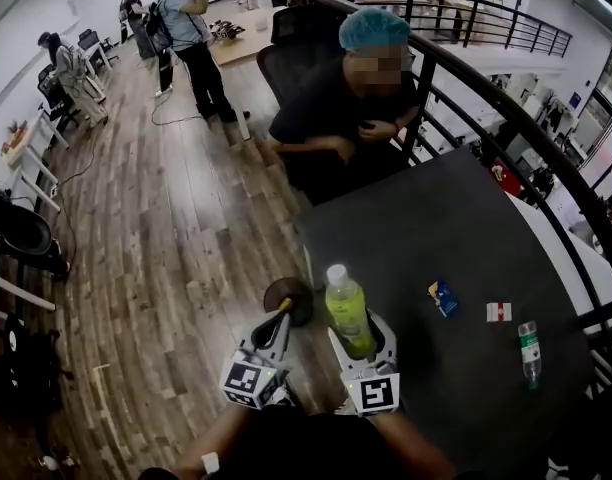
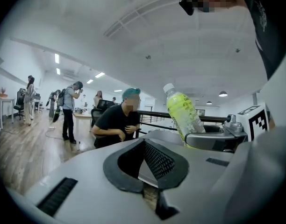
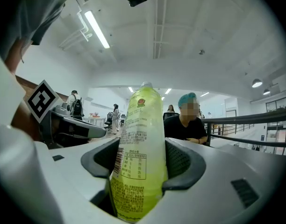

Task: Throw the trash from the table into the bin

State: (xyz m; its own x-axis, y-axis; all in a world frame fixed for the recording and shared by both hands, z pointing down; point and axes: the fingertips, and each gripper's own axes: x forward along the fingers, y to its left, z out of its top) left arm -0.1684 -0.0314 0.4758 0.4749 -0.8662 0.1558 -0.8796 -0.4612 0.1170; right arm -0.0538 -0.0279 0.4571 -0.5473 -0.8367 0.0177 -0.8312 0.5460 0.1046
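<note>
Right gripper (image 3: 142, 169): jaws clamped on the green bottle (image 3: 140, 139), pads pressing the lower label band. The bottle is upright, long axis vertical and square across the jaw line, cap on top. In the head view the bottle sits at the near left edge of the dark counter (image 1: 466, 218), about where the counter gives way to the wood floor (image 1: 156, 268). Left gripper (image 1: 283, 318): jaws closed flat on each other, nothing between them. I carry it just left of the bottle, apart from it. Beyond its tips, low on the floor, is a round dark thing (image 1: 298, 293). I cannot tell whether it is the bin or the counter's foot, and no other bin shows in any view. If it is the bin, it lies left of the bottle and below it. I judge the coming move to be sideways off the counter edge and down, with the bottle kept upright until it is over the mouth. More trash lies on the counter to my right: a blue packet (image 1: 443, 297), a white-and-red packet (image 1: 499, 312) and a small clear bottle (image 1: 529, 353). All are nearer my right gripper than my left.
</note>
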